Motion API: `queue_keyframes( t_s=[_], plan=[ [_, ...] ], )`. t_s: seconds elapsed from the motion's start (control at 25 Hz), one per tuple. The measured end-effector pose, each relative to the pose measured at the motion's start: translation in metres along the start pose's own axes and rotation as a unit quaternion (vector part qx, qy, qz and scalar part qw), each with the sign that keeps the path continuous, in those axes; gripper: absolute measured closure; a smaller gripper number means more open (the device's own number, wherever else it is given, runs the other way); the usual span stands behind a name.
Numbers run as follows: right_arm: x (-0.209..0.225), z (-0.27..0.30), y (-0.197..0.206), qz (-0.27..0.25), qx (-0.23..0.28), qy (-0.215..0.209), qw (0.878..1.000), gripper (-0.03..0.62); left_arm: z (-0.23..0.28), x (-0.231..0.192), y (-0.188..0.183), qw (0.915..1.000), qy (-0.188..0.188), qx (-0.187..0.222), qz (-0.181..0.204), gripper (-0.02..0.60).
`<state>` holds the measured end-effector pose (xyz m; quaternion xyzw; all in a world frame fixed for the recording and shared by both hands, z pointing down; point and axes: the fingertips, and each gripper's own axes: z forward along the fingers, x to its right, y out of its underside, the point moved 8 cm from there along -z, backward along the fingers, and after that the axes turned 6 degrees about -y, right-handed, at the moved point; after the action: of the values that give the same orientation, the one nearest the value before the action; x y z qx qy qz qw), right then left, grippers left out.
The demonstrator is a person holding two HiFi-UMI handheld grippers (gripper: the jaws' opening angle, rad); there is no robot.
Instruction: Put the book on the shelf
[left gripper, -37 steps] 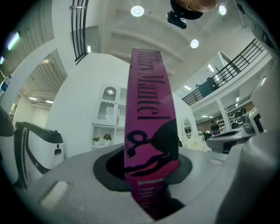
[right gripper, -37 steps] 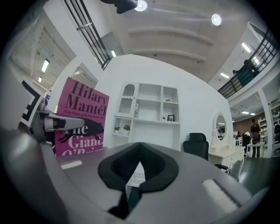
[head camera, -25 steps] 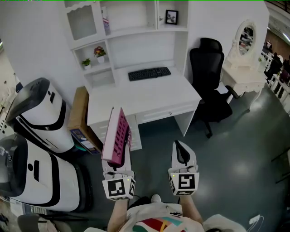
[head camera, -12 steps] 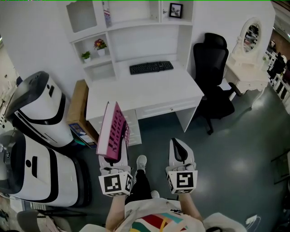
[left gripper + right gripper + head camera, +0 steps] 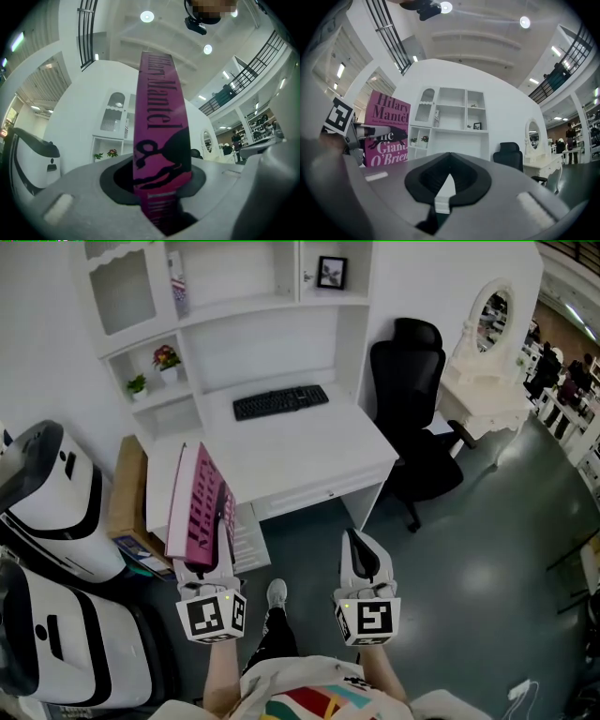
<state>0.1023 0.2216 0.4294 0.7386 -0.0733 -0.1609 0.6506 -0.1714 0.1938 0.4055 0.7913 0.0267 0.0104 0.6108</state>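
On my left gripper (image 5: 159, 185) the jaws are clamped on the lower end of the book (image 5: 161, 117), partway open because the book's thickness fills the gap between the dark ribbed pads. Its glossy magenta spine faces the camera and stands upright; I can read "Mantel" in black letters running up it, above a black silhouette. On my right gripper (image 5: 449, 161) the jaws meet at their tips, with only a thin wedge of light lower down and nothing between them. Both gripper bodies are smooth grey plastic.

In the right gripper view the book's cover fills the left of the frame: "Hilary Mantel" in dark type, then "The Giant, O'Brien" in white, crossed by a black figure.

From the head view, the book sits at the lower left, a flat rectangular slab tilted slightly, overlapping the left edge of the white desk (image 5: 281, 451). A black keyboard (image 5: 280, 401) lies at the back of the desk. Above it rises the white shelf unit (image 5: 234, 296), boxy compartments holding a small framed picture (image 5: 329, 272) and two potted plants (image 5: 167, 357). A black office chair (image 5: 412, 418) stands to the right on the glossy grey floor (image 5: 487, 559).
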Motion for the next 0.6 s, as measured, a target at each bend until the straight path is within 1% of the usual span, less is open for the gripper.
queue_keyframes(
  t_s=[0.16, 0.28, 0.48, 0.6],
  plan=[
    [0.003, 0.049, 0.008, 0.001, -0.002, -0.010, 1.000, 0.592, 0.040, -0.019, 0.026, 0.9997, -0.016, -0.009, -0.013, 0.443],
    [0.005, 0.094, 0.009, -0.003, 0.000, -0.018, 1.000, 0.592, 0.081, -0.032, 0.043, 0.9995, -0.016, -0.018, -0.022, 0.443],
    [0.011, 0.179, 0.002, -0.006, 0.006, -0.026, 1.000, 0.592, 0.159, -0.053, 0.043, 0.9997, -0.006, -0.004, -0.024, 0.443],
    [0.013, 0.232, 0.000, -0.007, 0.006, -0.032, 0.999, 0.594, 0.204, -0.064, 0.043, 0.9997, -0.009, -0.003, -0.024, 0.443]
  ],
)
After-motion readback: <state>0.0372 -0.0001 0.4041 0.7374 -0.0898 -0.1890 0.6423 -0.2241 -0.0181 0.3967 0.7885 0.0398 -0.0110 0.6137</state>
